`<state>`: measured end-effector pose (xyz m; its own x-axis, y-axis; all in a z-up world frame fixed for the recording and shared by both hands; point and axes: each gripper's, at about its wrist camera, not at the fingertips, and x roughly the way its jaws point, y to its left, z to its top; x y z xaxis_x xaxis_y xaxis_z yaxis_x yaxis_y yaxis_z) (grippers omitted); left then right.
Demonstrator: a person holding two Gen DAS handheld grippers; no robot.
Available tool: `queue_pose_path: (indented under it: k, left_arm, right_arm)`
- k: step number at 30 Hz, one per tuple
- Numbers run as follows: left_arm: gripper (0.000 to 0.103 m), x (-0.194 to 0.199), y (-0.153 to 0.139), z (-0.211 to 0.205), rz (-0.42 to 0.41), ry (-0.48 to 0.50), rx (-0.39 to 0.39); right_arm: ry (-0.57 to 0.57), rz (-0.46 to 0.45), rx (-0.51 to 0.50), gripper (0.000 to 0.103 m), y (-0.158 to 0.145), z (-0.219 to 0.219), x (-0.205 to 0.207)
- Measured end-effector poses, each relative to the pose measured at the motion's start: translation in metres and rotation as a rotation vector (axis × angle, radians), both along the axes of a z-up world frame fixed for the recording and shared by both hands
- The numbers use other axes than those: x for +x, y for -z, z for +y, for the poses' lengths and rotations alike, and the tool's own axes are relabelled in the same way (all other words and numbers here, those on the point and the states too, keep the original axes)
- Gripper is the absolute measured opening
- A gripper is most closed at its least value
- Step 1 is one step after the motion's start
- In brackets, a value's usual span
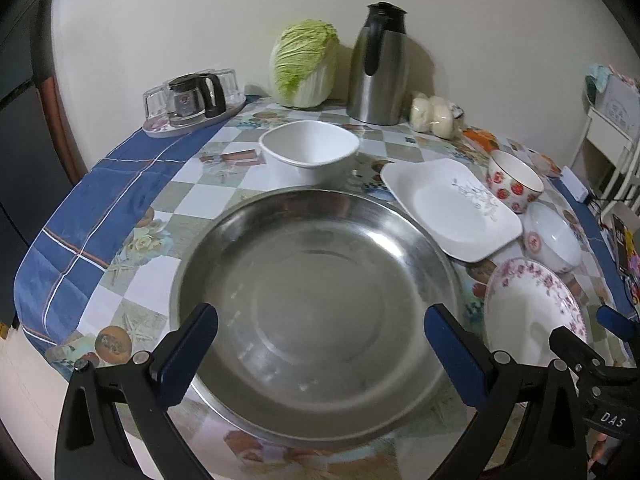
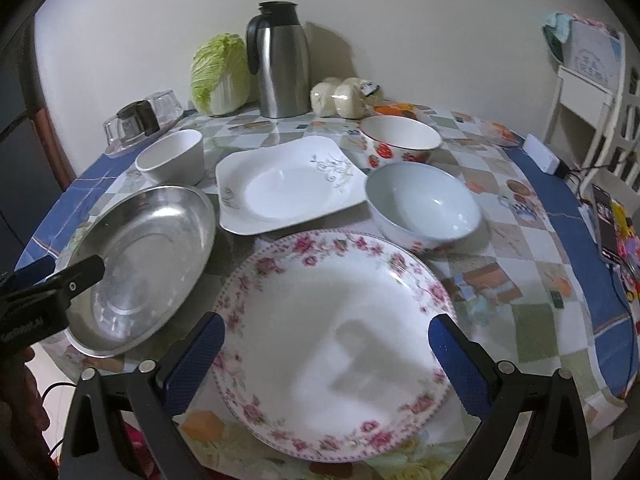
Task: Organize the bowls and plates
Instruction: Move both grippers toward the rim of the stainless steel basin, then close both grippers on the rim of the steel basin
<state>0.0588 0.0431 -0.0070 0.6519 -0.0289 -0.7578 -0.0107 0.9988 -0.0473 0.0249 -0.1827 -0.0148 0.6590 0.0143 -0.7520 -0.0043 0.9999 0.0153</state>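
Both released: left claw (image 1: 320, 332) wide over steel plate (image 1: 316, 304), right claw (image 2: 326, 340) over floral plate (image 2: 332, 340), probably for stacking; square plate (image 2: 288, 184) and bowls (image 2: 424, 204) at 12 o'clock on table (image 2: 532, 332)

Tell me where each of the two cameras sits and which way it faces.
Left wrist: sits on the left gripper, low at the table's near edge, facing the wall across the steel plate; its own open blue fingers show, with the right gripper at the right edge.
Right wrist: sits on the right gripper, facing the same way over the floral plate; its open fingers show, with the left gripper at the left edge.
Shared: steel plate, floral plate, square plate, thermos, cabbage.
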Motion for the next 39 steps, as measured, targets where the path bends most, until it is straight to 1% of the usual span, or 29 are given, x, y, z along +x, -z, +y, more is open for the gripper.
queue_pose_path:
  k: [5, 7, 9, 14, 17, 18, 19, 20, 22, 23, 24, 25, 26, 27, 28, 29, 31, 32, 34, 35, 36, 39]
  left_arm:
    - [0.103, 0.011, 0.002, 0.020, 0.008, -0.038, -0.021]
    - [0.103, 0.015, 0.004, 0.027, 0.016, -0.055, -0.022]
    - [0.103, 0.019, 0.005, 0.036, 0.014, -0.069, -0.030]
    - [0.103, 0.028, 0.010, 0.055, 0.048, -0.121, -0.045]
    - [0.103, 0.031, 0.014, 0.061, 0.062, -0.127, -0.051]
    - [0.102, 0.032, 0.016, 0.063, 0.065, -0.130, -0.056]
    - [0.101, 0.034, 0.017, 0.064, 0.070, -0.131, -0.058]
    - [0.097, 0.035, 0.018, 0.065, 0.073, -0.130, -0.060]
    - [0.093, 0.039, 0.021, 0.067, 0.081, -0.131, -0.060]
    - [0.086, 0.040, 0.023, 0.069, 0.090, -0.134, -0.058]
    - [0.078, 0.041, 0.024, 0.070, 0.099, -0.134, -0.062]
    - [0.074, 0.043, 0.026, 0.072, 0.109, -0.135, -0.067]
    - [0.068, 0.044, 0.028, 0.074, 0.115, -0.138, -0.070]
    - [0.065, 0.044, 0.028, 0.075, 0.118, -0.145, -0.064]
    - [0.063, 0.044, 0.028, 0.076, 0.117, -0.148, -0.055]
    - [0.061, 0.044, 0.028, 0.077, 0.117, -0.150, -0.054]
    - [0.060, 0.045, 0.028, 0.081, 0.119, -0.166, -0.050]
    - [0.058, 0.046, 0.030, 0.083, 0.129, -0.179, -0.047]
    - [0.054, 0.048, 0.035, 0.088, 0.154, -0.201, -0.045]
    - [0.050, 0.048, 0.037, 0.090, 0.162, -0.202, -0.052]
    - [0.042, 0.048, 0.039, 0.092, 0.169, -0.201, -0.060]
    - [0.029, 0.046, 0.045, 0.094, 0.185, -0.209, -0.063]
  right_arm:
    - [-0.069, -0.020, 0.041, 0.103, -0.002, 0.014, 0.012]
    - [-0.095, -0.024, 0.043, 0.103, -0.003, 0.022, 0.017]
    - [-0.119, -0.018, 0.041, 0.103, -0.002, 0.031, 0.023]
    - [-0.160, 0.015, 0.065, 0.103, 0.003, 0.044, 0.040]
    - [-0.174, 0.043, 0.129, 0.103, 0.007, 0.044, 0.049]
    - [-0.177, 0.053, 0.165, 0.100, 0.009, 0.044, 0.053]
    - [-0.184, 0.057, 0.189, 0.094, 0.011, 0.044, 0.055]
    - [-0.192, 0.063, 0.203, 0.091, 0.013, 0.045, 0.057]
    - [-0.198, 0.085, 0.208, 0.074, 0.016, 0.048, 0.061]
    - [-0.199, 0.094, 0.203, 0.070, 0.018, 0.050, 0.063]
    - [-0.203, 0.105, 0.201, 0.060, 0.020, 0.053, 0.064]
    - [-0.209, 0.116, 0.205, 0.052, 0.021, 0.055, 0.066]
    - [-0.213, 0.126, 0.213, 0.049, 0.023, 0.056, 0.067]
    - [-0.220, 0.136, 0.222, 0.044, 0.025, 0.058, 0.069]
    - [-0.230, 0.147, 0.231, 0.036, 0.026, 0.059, 0.069]
    - [-0.238, 0.155, 0.234, 0.034, 0.028, 0.061, 0.071]
    - [-0.255, 0.169, 0.227, 0.027, 0.033, 0.066, 0.071]
    - [-0.257, 0.178, 0.222, 0.026, 0.035, 0.068, 0.073]
    - [-0.262, 0.202, 0.231, 0.018, 0.040, 0.070, 0.075]
    - [-0.261, 0.215, 0.240, 0.018, 0.042, 0.071, 0.076]
    - [-0.258, 0.222, 0.247, 0.018, 0.042, 0.071, 0.077]
    - [-0.260, 0.227, 0.230, 0.018, 0.043, 0.073, 0.078]
